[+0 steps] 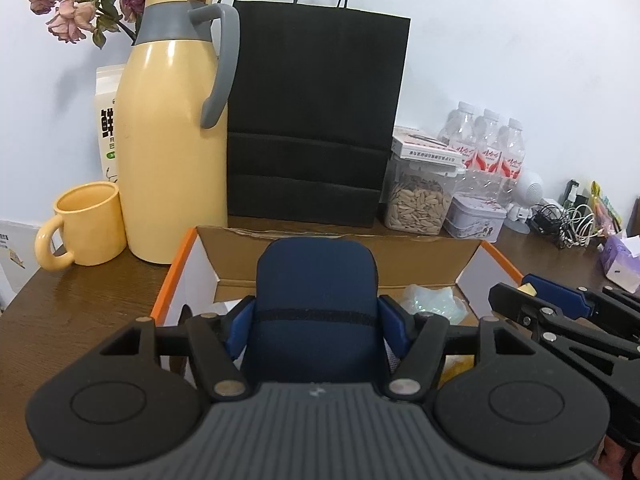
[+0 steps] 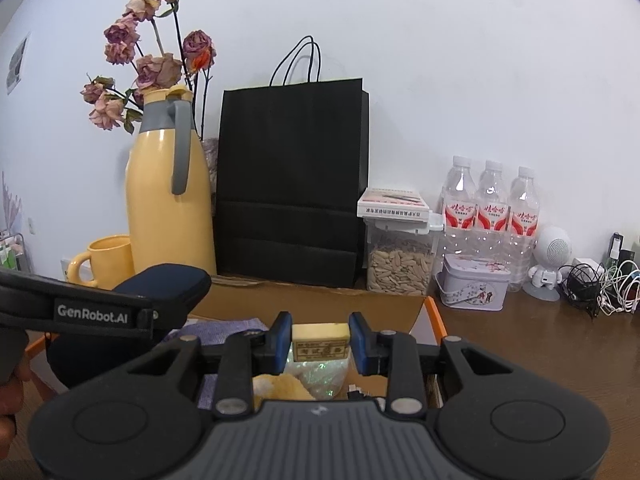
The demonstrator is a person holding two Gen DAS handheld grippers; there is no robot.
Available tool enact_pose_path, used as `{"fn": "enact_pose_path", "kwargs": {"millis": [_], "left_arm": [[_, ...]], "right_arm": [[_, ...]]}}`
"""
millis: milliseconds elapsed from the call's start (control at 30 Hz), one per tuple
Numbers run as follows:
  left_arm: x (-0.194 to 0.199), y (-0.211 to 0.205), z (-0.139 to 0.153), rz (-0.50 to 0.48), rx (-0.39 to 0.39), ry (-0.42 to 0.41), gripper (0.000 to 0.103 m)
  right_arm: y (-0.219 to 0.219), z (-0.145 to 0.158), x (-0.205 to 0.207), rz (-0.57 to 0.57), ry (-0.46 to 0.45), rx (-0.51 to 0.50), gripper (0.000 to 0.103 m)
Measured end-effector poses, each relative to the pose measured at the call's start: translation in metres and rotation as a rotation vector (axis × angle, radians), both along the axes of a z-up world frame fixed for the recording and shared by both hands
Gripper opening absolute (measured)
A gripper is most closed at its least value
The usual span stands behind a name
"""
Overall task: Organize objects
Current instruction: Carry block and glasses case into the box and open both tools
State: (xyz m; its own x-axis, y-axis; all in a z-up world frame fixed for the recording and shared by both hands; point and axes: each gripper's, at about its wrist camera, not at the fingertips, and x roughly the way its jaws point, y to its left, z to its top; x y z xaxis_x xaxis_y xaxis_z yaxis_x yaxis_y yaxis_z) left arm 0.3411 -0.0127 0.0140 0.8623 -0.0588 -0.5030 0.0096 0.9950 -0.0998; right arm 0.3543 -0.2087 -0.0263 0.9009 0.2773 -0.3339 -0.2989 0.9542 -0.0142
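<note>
In the left wrist view, the left gripper clamps a navy padded case upright between its blue pads, over the cardboard box at 12 o'clock. In the right wrist view, the right gripper pinches a small cream block, perhaps an eraser, its lower half hidden.

Black left gripper, blue pads, silver pivots, ribbed grey body
</note>
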Motion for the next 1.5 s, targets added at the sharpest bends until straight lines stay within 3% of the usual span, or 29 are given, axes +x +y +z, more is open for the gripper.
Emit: {"fn": "enact_pose_path", "kwargs": {"millis": [67,100,133,200,233,500,800,1133,1500], "left_arm": [[-0.002,0.001,0.001,0.02,0.005,-0.02,0.083],[-0.005,0.002,0.002,0.034,0.005,-0.04,0.1],[-0.008,0.003,0.003,0.048,0.003,-0.061,0.103],[-0.012,0.005,0.005,0.082,-0.006,-0.091,0.103],[-0.011,0.006,0.006,0.086,-0.01,-0.086,0.103],[-0.01,0.004,0.007,0.082,-0.007,-0.071,0.103],[-0.033,0.003,0.022,0.056,-0.012,-0.104,0.103],[-0.085,0.011,0.029,0.034,0.001,-0.082,0.103],[-0.148,0.023,0.021,0.02,0.036,-0.019,0.103]], "right_arm": [[0.0,-0.001,0.0,-0.008,0.012,-0.006,0.043],[0.0,-0.001,0.001,-0.014,0.016,-0.007,0.063],[-0.001,-0.001,0.001,-0.02,0.019,-0.004,0.083],[-0.003,-0.002,0.0,-0.026,0.025,0.0,0.1],[-0.003,-0.002,0.0,-0.025,0.03,0.003,0.103],[-0.003,-0.001,-0.002,-0.018,0.048,0.0,0.103],[-0.009,0.015,-0.022,-0.019,0.005,0.0,0.103],[-0.018,0.024,-0.08,-0.013,-0.014,-0.015,0.103],[-0.024,0.011,-0.148,0.015,0.034,-0.037,0.103]]}}
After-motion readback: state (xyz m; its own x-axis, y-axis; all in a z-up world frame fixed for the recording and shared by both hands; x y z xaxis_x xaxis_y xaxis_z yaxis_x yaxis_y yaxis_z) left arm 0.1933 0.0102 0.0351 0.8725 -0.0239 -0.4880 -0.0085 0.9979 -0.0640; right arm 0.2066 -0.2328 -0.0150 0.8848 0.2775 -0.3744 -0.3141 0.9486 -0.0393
